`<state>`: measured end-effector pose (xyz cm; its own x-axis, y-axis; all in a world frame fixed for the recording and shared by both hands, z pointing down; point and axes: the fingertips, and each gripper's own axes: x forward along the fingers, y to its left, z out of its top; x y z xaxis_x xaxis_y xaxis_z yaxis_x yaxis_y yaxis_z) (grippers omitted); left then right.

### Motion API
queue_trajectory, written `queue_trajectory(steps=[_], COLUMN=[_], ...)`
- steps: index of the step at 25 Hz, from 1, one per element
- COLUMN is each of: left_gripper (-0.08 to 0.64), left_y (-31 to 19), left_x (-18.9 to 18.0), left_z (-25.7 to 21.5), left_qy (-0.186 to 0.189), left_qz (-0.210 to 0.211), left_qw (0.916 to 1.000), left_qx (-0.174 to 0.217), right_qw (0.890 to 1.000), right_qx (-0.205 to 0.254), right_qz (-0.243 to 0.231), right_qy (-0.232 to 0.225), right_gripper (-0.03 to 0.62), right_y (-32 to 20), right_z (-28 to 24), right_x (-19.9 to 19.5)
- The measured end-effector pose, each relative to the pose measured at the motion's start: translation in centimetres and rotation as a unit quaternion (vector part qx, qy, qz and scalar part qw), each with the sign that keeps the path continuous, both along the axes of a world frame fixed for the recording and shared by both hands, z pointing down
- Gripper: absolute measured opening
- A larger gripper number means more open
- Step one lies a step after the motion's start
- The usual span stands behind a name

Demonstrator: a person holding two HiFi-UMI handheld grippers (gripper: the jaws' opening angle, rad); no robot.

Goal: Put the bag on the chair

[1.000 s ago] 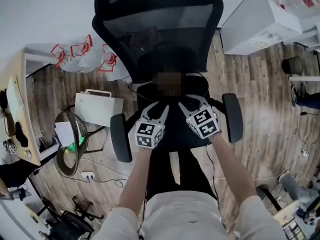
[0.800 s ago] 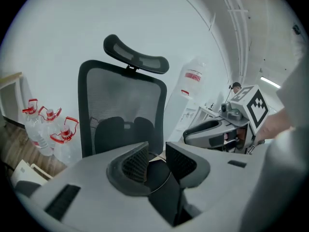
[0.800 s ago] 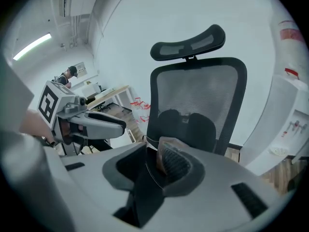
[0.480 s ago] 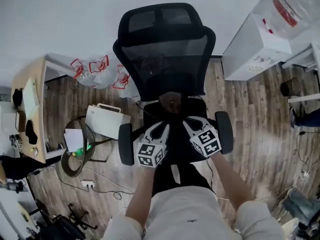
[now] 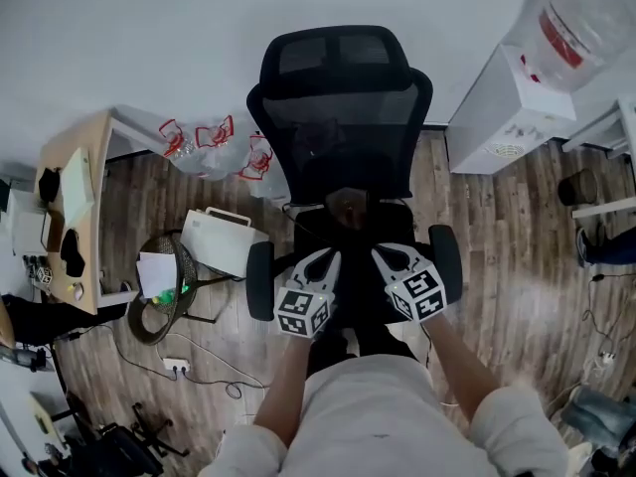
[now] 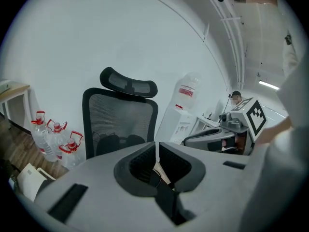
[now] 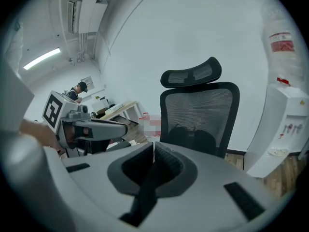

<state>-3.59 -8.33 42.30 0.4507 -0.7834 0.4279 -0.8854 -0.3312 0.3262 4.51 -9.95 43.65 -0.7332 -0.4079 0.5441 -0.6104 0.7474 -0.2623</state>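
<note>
The left gripper (image 6: 157,148) is seen with its jaws closing: only a thin slit is left between the pads, and no thing is caught in it. The right gripper (image 7: 153,150) is closing too, and its pads are already pressed together on nothing. Both grippers are held side by side, near each other, just above the front edge of the seat of the chair (image 5: 343,117). The bag (image 7: 193,138), black, is found straight ahead of both grippers, apart from them; it is laid on the seat and leaned against the mesh back. Some water bottles (image 6: 48,137) with red handles are seen on the floor ahead and to the left of the left gripper. A white water dispenser (image 7: 282,124) is placed ahead and to the right of the right gripper.
</note>
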Motion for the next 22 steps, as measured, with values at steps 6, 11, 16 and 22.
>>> queue_trajectory(steps=[6, 11, 16, 22], left_gripper=[0.012, 0.005, 0.005, 0.005], left_y=[2.2, 5.1, 8.5, 12.2], left_x=[0.3, 0.2, -1.0, -3.6], left_z=[-2.1, -3.5, -5.6, -9.0], left_qy=[0.002, 0.006, 0.012, 0.027], left_qz=[0.034, 0.052, 0.061, 0.054], left_qw=[0.9992, 0.9979, 0.9965, 0.9940], left_qx=[0.021, 0.039, 0.056, 0.092], right_qw=[0.999, 0.998, 0.996, 0.994], right_qx=[0.015, 0.027, 0.037, 0.062], right_qz=[0.025, 0.057, 0.078, 0.089], right_qy=[-0.013, -0.022, -0.028, -0.033], right_gripper=[0.005, 0.005, 0.005, 0.005], right_y=[1.8, 4.6, 8.3, 12.3], right_z=[-2.3, -4.4, -6.1, -8.8], right_x=[-0.1, 0.0, -0.4, -1.9])
